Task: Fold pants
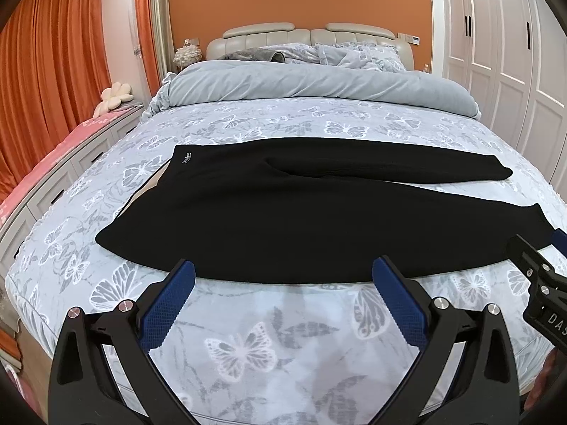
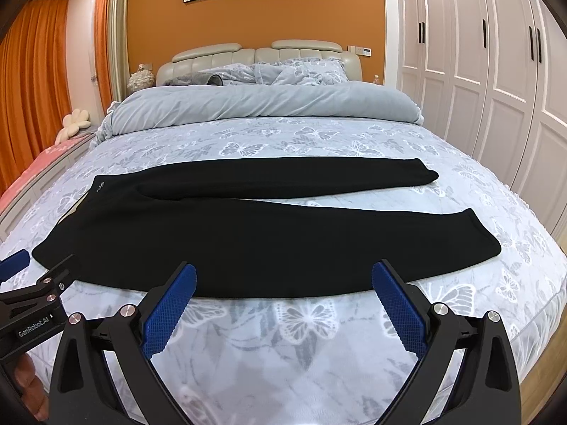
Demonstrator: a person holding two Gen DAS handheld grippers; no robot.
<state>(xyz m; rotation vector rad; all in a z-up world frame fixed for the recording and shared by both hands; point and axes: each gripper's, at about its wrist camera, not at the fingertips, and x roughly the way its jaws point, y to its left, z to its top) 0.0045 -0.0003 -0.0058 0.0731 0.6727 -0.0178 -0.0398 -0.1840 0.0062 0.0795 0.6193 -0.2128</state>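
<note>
Black knit pants [image 1: 283, 212] lie flat, unfolded, legs apart on butterfly-print bedsheet [image 1: 248, 347]; no fold yet. Left gripper [image 1: 283, 272] and right gripper [image 2: 283, 276] both spread wide, holding nothing.

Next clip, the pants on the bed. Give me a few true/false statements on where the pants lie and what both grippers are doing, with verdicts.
1. The pants lie spread flat on the bed. True.
2. The left gripper is shut on the pants. False: it is open, empty, at their near edge.
3. The right gripper is open. True.
4. The pant legs lie stacked one on the other. False: they lie apart, with sheet showing between them.
5. The waistband points toward the closet. False: the cuffs do.
</note>
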